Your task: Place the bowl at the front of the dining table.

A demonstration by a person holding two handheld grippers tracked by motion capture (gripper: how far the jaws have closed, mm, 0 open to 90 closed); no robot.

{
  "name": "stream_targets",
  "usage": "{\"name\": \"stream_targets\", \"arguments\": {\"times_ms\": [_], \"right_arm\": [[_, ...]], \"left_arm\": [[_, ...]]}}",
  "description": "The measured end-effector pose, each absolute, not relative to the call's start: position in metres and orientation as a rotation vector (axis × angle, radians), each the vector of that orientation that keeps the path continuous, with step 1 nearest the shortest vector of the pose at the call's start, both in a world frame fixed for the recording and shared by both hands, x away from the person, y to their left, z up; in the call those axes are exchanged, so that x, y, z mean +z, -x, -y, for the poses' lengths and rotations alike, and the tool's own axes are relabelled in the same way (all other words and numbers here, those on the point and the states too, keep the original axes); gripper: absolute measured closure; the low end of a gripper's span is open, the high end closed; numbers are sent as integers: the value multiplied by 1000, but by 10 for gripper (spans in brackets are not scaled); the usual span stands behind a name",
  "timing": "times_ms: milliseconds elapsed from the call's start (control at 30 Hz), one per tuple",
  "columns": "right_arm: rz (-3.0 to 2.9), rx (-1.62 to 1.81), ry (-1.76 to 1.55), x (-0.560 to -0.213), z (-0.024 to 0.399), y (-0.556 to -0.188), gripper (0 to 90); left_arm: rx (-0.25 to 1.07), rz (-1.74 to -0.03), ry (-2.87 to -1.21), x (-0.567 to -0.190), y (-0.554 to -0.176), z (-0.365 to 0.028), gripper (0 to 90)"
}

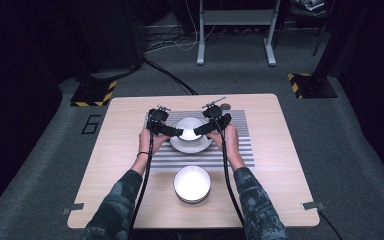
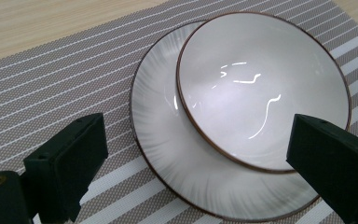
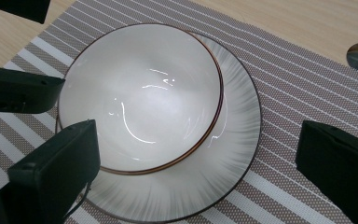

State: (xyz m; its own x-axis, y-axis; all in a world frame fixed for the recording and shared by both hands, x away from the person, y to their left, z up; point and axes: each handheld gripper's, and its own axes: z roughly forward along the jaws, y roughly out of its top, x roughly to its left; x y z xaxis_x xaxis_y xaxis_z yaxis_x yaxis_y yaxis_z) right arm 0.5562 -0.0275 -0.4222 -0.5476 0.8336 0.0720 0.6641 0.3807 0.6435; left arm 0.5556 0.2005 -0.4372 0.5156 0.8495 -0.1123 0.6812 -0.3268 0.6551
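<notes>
Bowl (image 1: 188,127) sits on plate (image 1: 190,145) between both open tools.

My table (image 1: 120,165) is pale wood with rounded corners, standing on grey carpet. A striped grey mat (image 1: 240,150) lies across its far middle. On the mat rests a plate (image 1: 176,144). Nearer me, just off the mat, a white bowl (image 1: 192,184) sits directly on the wood. A small round dark thing (image 1: 225,106) lies by the mat's far edge; I cannot tell what.
</notes>
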Motion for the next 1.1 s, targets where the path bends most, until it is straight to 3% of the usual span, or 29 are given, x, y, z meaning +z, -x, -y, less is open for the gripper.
{"name": "stream_targets", "arguments": {"times_ms": [1100], "right_arm": [[-2382, 975, -1109, -406, 77, -457, 0]], "left_arm": [[392, -1120, -2119, -437, -454, -277, 16]]}}
